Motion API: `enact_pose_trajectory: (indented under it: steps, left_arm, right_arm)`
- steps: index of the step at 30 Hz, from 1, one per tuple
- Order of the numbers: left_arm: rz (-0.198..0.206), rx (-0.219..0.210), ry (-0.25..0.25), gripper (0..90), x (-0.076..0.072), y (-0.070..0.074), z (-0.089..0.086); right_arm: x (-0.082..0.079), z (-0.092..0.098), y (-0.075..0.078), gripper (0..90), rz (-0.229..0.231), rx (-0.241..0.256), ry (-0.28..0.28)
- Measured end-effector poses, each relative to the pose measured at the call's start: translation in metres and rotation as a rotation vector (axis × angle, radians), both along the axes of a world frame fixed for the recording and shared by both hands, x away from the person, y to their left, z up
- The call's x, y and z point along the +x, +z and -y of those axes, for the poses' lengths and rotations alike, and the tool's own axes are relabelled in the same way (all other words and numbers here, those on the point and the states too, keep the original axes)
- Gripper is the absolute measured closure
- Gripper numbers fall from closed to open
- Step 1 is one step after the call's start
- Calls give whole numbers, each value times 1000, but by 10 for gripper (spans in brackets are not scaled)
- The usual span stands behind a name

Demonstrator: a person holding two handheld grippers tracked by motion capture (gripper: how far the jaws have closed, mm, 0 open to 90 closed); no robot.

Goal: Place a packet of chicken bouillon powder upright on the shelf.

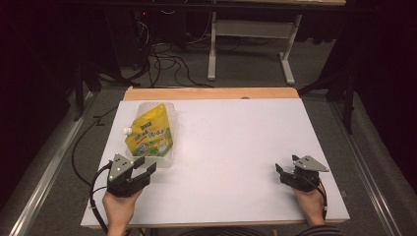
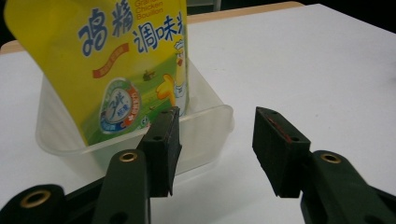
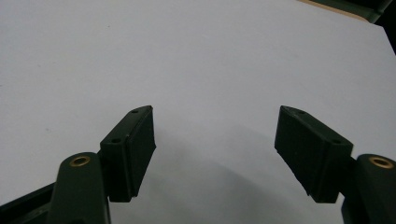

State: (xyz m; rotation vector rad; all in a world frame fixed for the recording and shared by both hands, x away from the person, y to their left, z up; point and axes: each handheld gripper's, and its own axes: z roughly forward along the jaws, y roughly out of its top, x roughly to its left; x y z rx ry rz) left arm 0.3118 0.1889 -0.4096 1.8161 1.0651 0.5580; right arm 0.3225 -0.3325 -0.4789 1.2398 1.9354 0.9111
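Observation:
A yellow spouted pouch (image 1: 149,132) with Chinese lettering lies in a clear plastic tub (image 1: 167,160) on the left of the white table (image 1: 236,142). My left gripper (image 1: 145,166) sits just in front of the tub's near wall, jaws open and empty. In the left gripper view the pouch (image 2: 116,60) leans in the tub (image 2: 205,126), and the left gripper (image 2: 217,140) has one jaw close to the tub's rim. My right gripper (image 1: 282,170) rests open near the table's front right; in its own view the right gripper (image 3: 215,140) frames bare table.
A wooden strip (image 1: 211,93) runs along the table's far edge. Beyond it stand a white desk frame (image 1: 251,44) and loose cables (image 1: 167,64) on the floor. Cables trail from both grippers past the front edge.

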Motion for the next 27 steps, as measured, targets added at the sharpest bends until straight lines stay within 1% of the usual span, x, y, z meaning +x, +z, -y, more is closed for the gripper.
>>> enact_pose_trajectory:
  steps: [5, 16, 27]
  left_arm:
    - [-2, -14, -16, 515, 1, -1, 6]
    - [3, -25, -46, 513, 2, -1, 19]
    - [-2, -36, -76, 510, 3, -3, 31]
  right_arm:
    - [0, 0, 0, 295, -1, 2, -1]
    - [0, 0, 0, 295, 0, 6, -2]
    - [0, 0, 0, 295, 2, 3, 0]
